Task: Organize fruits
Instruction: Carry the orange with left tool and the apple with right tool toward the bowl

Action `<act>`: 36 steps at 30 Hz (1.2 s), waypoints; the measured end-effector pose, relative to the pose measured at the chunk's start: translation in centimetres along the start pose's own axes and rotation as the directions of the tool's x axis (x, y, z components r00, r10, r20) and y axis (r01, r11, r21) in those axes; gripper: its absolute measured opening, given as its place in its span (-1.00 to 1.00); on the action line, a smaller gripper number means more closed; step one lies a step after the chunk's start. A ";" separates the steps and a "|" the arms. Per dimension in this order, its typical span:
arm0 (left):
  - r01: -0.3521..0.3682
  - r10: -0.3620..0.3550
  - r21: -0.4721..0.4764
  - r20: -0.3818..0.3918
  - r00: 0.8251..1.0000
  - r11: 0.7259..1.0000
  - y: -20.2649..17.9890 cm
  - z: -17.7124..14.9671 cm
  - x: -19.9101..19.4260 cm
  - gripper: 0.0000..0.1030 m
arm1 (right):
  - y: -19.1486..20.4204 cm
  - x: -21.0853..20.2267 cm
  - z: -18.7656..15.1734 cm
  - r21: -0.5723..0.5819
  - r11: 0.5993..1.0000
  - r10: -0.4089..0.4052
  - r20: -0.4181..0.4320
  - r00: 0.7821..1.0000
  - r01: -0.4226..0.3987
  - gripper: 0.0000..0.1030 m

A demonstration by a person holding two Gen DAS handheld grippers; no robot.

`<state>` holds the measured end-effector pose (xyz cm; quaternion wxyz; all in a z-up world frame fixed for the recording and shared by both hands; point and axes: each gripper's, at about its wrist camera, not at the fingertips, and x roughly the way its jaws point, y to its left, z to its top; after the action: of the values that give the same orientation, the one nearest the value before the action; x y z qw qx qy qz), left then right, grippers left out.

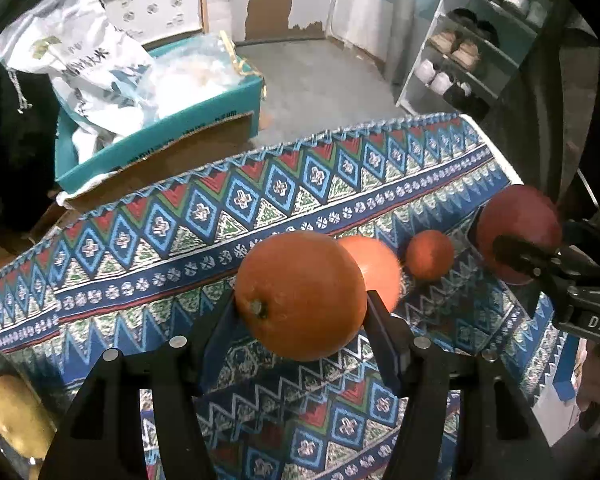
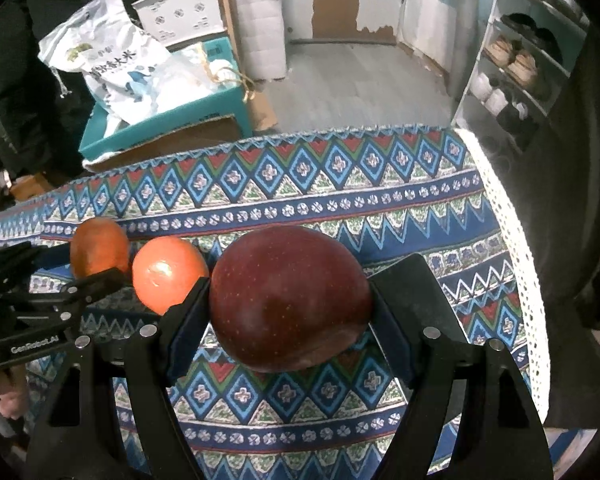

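From the left wrist, the left gripper [image 1: 300, 300] has its fingers clamped on a big orange [image 1: 300, 295] held over the patterned tablecloth [image 1: 260, 200], with a tomato [image 1: 376, 268] and a small orange [image 1: 429, 254] just behind it. From the right wrist, the right gripper [image 2: 290, 300] grips a dark red apple [image 2: 290, 298] above the same cloth, the tomato [image 2: 168, 274] close on its left.

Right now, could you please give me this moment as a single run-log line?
left gripper: shut on orange | right gripper: shut on red apple | on tablecloth: tomato, small orange fruit
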<state>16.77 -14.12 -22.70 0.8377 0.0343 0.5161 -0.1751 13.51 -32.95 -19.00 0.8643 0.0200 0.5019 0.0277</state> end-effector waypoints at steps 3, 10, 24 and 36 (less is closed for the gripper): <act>-0.002 0.002 0.002 0.023 1.000 1.000 -0.1 -0.1 -1.4 0.24 | 0.4 -0.9 0.1 -0.008 1.000 0.001 0.016 1.000 -0.001 0.50; -0.007 0.006 0.009 0.069 0.998 1.000 -0.6 -0.6 -4.8 0.24 | 1.9 -3.2 0.4 -0.033 0.999 0.017 0.056 0.998 -0.015 0.50; -0.013 0.016 -0.023 0.141 0.990 1.000 0.3 -2.4 -10.8 0.24 | 4.7 -7.9 0.8 -0.083 0.995 0.068 0.135 0.989 -0.057 0.50; -0.014 0.025 -0.055 0.206 0.978 0.998 1.7 -4.2 -15.7 0.24 | 7.6 -11.3 1.0 -0.135 0.986 0.118 0.186 0.975 -0.094 0.50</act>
<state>7.40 -7.49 -11.10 0.8892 -0.0012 0.4303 -0.1558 8.57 -26.16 -8.29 0.9058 -0.0048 0.4110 0.1032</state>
